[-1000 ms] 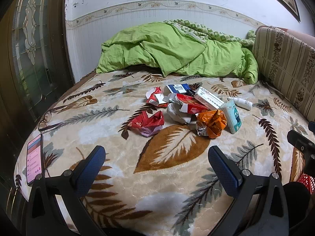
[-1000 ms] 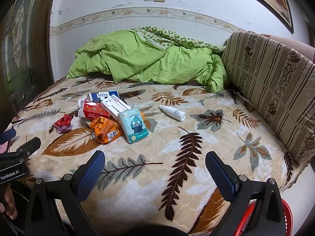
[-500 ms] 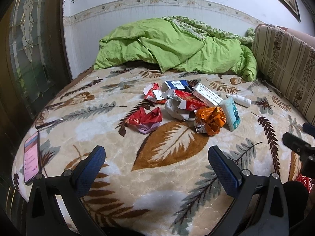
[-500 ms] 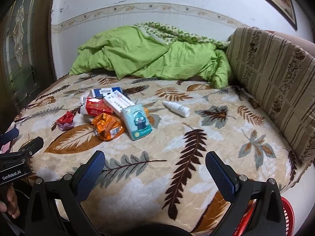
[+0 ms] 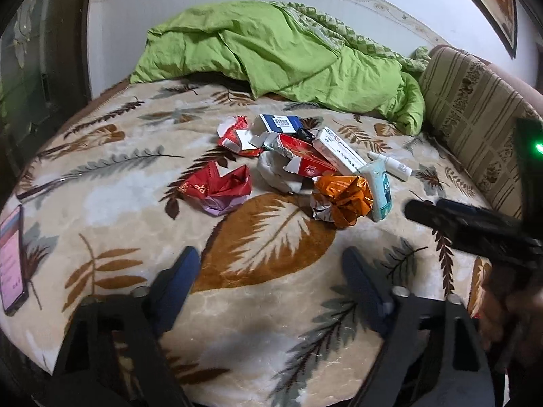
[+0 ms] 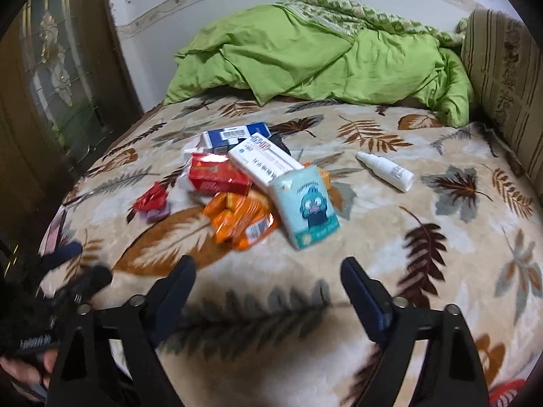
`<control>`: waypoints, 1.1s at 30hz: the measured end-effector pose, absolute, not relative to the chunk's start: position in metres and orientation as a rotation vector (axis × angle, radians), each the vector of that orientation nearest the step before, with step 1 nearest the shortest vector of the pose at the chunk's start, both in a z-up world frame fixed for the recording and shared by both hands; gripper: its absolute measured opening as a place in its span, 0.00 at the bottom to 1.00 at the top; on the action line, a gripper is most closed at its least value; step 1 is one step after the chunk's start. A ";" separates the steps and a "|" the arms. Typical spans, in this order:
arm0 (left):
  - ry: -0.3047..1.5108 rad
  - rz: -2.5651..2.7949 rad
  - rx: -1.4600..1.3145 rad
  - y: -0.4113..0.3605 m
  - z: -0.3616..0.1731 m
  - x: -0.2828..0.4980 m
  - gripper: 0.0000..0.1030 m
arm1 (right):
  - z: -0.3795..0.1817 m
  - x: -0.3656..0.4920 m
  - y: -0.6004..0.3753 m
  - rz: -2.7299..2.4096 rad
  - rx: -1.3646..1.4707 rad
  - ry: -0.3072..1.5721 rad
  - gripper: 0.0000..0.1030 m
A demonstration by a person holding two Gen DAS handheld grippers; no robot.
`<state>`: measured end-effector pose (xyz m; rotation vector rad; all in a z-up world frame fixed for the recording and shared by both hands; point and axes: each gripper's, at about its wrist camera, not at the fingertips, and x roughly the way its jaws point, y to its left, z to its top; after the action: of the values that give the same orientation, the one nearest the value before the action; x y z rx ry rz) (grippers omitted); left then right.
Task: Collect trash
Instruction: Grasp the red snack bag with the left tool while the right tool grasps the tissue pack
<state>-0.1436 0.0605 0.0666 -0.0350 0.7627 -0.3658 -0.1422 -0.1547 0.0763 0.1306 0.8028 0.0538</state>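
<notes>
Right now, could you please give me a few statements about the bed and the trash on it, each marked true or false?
1. Both the left tongs and the right tongs are open and hold nothing. True.
2. The orange foil wrapper lies on the floor. False: it lies on the leaf-patterned blanket, beside the light blue tissue pack.
3. The white spray bottle lies on its side, apart from the pile. True.
4. The green duvet covers the trash. False: it is bunched at the far end of the bed.
5. A phone lies at the bed's left edge. True.
</notes>
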 end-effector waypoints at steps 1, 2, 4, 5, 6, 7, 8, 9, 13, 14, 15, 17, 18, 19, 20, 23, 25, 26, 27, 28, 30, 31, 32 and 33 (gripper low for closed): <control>0.777 -0.376 -0.048 0.062 0.066 -0.138 0.75 | 0.076 -0.134 -0.155 0.067 0.129 0.809 0.85; 0.788 -0.383 -0.061 0.063 0.066 -0.134 0.74 | 0.074 -0.123 -0.156 0.061 0.110 0.808 0.85; 0.805 -0.384 -0.089 0.068 0.067 -0.122 0.74 | 0.067 -0.104 -0.157 0.049 0.080 0.834 0.85; 0.813 -0.375 -0.095 0.069 0.067 -0.115 0.74 | 0.063 -0.097 -0.159 0.055 0.079 0.848 0.85; 0.822 -0.367 -0.103 0.071 0.067 -0.107 0.74 | 0.061 -0.091 -0.161 0.048 0.077 0.853 0.85; 0.827 -0.360 -0.115 0.072 0.067 -0.098 0.74 | 0.058 -0.085 -0.163 0.035 0.073 0.851 0.85; 0.834 -0.344 -0.120 0.073 0.066 -0.089 0.74 | 0.054 -0.078 -0.163 0.029 0.068 0.855 0.85; 0.844 -0.329 -0.121 0.073 0.065 -0.081 0.74 | 0.050 -0.072 -0.165 0.022 0.066 0.860 0.85; 0.901 -0.281 -0.095 0.066 0.050 -0.046 0.74 | 0.036 -0.058 -0.172 0.003 0.120 0.876 0.69; 0.914 -0.273 -0.088 0.064 0.044 -0.039 0.74 | 0.033 -0.057 -0.173 -0.003 0.127 0.880 0.63; 0.925 -0.262 -0.082 0.063 0.039 -0.032 0.74 | 0.031 -0.057 -0.174 -0.005 0.133 0.879 0.53; 0.950 -0.230 -0.075 0.064 0.026 -0.018 0.72 | 0.032 -0.062 -0.178 -0.011 0.151 0.859 0.48; 0.961 -0.220 -0.078 0.065 0.021 -0.015 0.66 | 0.034 -0.065 -0.181 -0.012 0.166 0.847 0.44; 0.972 -0.216 -0.082 0.066 0.017 -0.011 0.54 | 0.035 -0.067 -0.184 -0.013 0.182 0.836 0.41; 0.966 -0.209 -0.078 0.068 0.016 -0.010 0.53 | 0.037 -0.070 -0.188 -0.016 0.205 0.825 0.41; 0.937 -0.213 -0.084 0.071 0.019 -0.011 0.44 | 0.039 -0.077 -0.191 -0.018 0.233 0.807 0.38; 0.926 -0.224 -0.098 0.073 0.020 -0.013 0.38 | 0.043 -0.082 -0.192 -0.023 0.245 0.787 0.37; 0.917 -0.230 -0.103 0.073 0.022 -0.015 0.38 | 0.047 -0.085 -0.193 -0.026 0.251 0.770 0.37; 0.906 -0.236 -0.106 0.073 0.024 -0.017 0.38 | 0.051 -0.089 -0.192 -0.031 0.251 0.753 0.37; 0.894 -0.246 -0.110 0.073 0.027 -0.020 0.38 | 0.053 -0.092 -0.191 -0.035 0.248 0.744 0.37; 0.867 -0.266 -0.118 0.072 0.033 -0.025 0.38 | 0.059 -0.100 -0.191 -0.034 0.252 0.714 0.37; 0.854 -0.278 -0.115 0.071 0.036 -0.028 0.38 | 0.061 -0.104 -0.190 -0.029 0.254 0.699 0.37; 0.839 -0.290 -0.110 0.069 0.039 -0.031 0.38 | 0.064 -0.108 -0.188 -0.028 0.254 0.687 0.37; 0.824 -0.300 -0.103 0.067 0.042 -0.034 0.38 | 0.065 -0.111 -0.187 -0.026 0.257 0.682 0.37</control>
<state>-0.0344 0.0671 0.0422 -0.1028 0.8241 -0.3003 -0.1106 -0.1870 0.0654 0.2571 0.6817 -0.0256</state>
